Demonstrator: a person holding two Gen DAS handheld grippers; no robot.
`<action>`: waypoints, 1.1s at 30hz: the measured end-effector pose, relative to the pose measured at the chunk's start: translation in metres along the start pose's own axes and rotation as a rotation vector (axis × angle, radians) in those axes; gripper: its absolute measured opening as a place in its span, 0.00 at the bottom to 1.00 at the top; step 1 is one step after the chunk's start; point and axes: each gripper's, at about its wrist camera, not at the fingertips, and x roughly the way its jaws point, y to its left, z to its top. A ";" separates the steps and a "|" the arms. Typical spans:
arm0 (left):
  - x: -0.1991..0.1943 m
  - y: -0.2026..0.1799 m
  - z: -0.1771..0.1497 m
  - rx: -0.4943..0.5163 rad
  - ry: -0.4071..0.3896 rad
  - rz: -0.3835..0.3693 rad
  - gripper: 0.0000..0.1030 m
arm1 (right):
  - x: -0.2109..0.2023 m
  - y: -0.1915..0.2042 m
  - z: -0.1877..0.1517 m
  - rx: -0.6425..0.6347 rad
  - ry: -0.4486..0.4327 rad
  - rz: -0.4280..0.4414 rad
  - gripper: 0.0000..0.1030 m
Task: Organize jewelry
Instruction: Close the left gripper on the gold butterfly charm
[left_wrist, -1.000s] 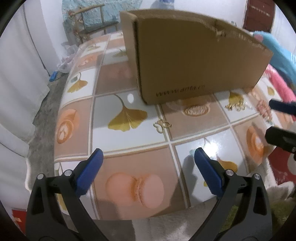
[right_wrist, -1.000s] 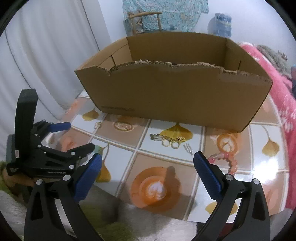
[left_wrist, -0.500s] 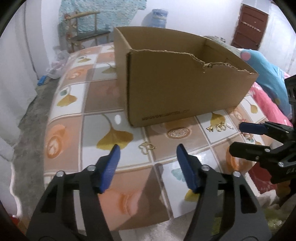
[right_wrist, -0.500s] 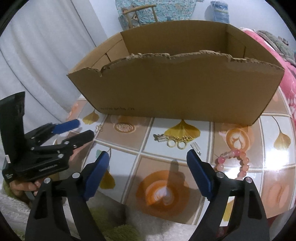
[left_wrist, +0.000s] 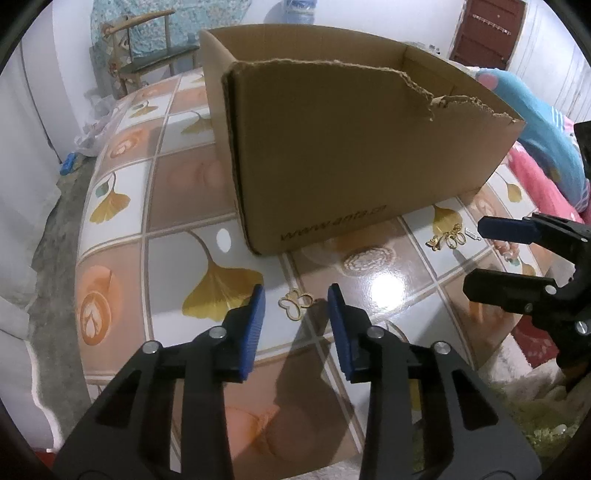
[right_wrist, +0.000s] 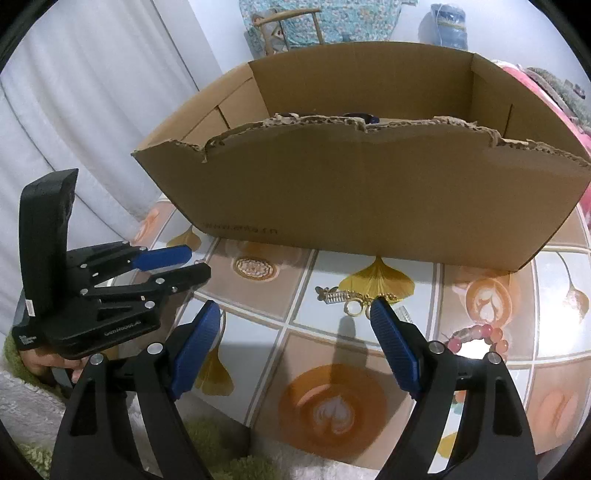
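Pendant (left_wrist: 295, 303), gold butterfly outline, flat on worktop (left_wrist: 177, 192) before cardboard box (left_wrist: 354, 155), between closing left gripper (left_wrist: 295, 301) fingers, untouched; likely light, thin, slippery, pinch across wings; right gripper (right_wrist: 295, 317) wide, empty.

The cardboard box (left_wrist: 332, 155) is plain brown. The tablecloth (left_wrist: 122, 229) shows beige, white and grey squares with yellow ginkgo leaves and orange latte cups. The butterfly pendant (left_wrist: 295, 303) is gold; the bead bracelet (right_wrist: 480, 338) is pink.
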 end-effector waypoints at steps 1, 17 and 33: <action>0.000 -0.001 0.000 0.007 0.003 0.007 0.30 | 0.001 -0.001 0.001 0.002 0.001 0.003 0.79; -0.001 -0.010 -0.002 0.059 0.001 0.056 0.15 | -0.011 -0.011 -0.004 0.009 -0.016 0.022 0.72; -0.002 -0.010 -0.003 0.044 -0.004 0.049 0.15 | 0.007 -0.002 0.009 -0.010 0.032 0.055 0.51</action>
